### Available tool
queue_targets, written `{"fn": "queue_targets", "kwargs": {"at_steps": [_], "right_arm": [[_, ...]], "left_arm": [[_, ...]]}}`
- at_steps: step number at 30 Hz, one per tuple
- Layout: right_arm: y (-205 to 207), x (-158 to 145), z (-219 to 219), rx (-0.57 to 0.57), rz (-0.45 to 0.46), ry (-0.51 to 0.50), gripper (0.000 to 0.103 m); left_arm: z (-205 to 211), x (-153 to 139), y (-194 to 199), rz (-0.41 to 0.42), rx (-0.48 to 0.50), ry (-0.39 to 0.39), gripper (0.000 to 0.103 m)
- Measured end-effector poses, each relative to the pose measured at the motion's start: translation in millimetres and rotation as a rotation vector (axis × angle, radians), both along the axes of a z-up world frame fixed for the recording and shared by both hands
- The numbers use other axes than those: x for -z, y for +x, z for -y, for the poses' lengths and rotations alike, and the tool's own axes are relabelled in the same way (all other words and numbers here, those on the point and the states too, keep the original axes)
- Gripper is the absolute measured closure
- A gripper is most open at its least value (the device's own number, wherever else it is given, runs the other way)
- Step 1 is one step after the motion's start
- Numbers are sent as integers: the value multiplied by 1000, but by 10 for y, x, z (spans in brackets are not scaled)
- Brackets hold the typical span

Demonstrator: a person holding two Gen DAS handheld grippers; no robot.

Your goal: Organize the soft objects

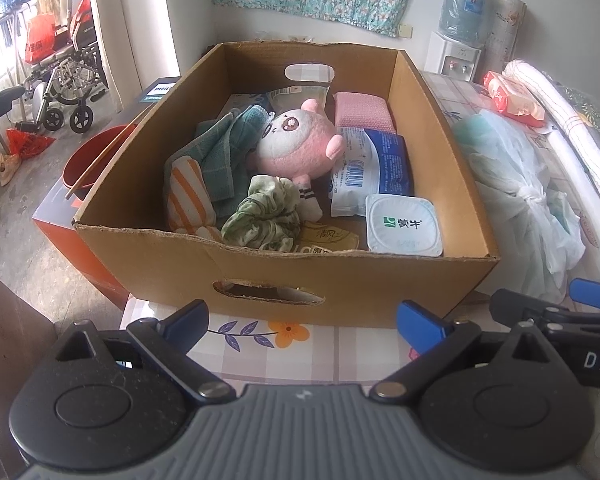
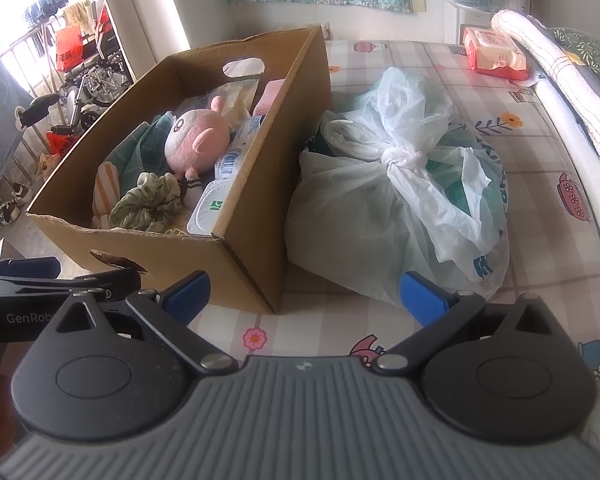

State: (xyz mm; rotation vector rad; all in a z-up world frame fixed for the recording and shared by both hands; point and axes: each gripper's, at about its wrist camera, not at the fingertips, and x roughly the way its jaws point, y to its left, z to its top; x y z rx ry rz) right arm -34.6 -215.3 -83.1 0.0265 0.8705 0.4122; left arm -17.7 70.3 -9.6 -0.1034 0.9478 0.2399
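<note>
A cardboard box (image 1: 352,280) (image 2: 244,264) stands on the patterned table. Inside lie a pink plush toy (image 1: 300,144) (image 2: 198,140), a teal cloth (image 1: 224,148), an orange-striped cloth (image 1: 184,196), a green scrunchie (image 1: 266,212) (image 2: 150,200), a pink sponge (image 1: 362,110), a blue-white packet (image 1: 374,164) and a white yoghurt cup (image 1: 404,224). My left gripper (image 1: 304,326) hangs open just in front of the box's near wall, holding nothing. My right gripper (image 2: 306,294) is open too, low over the table between the box corner and a knotted white plastic bag (image 2: 396,200) (image 1: 516,200).
A red wipes pack (image 2: 494,54) (image 1: 514,98) lies at the table's far right beside a rolled white cloth (image 2: 556,64). Left of the table, on the floor side, are a red bowl (image 1: 88,160), an orange box (image 1: 60,220) and a wheelchair (image 1: 66,80).
</note>
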Motion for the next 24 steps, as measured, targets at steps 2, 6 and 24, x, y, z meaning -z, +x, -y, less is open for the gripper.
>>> {"fn": "queue_targets", "kwargs": {"at_steps": [2,6,24], "right_arm": [[3,1,-2,0,1,-1,1],[-1,-2,0,0,0,-1,1],[30,28,-27,-3,-5,-9,1]], "left_arm": [[-1,0,0,0,-2,-1,2],[-7,2,2,-1,-2,-2,3],[-13,30,13,-12,-9,-8,3]]}}
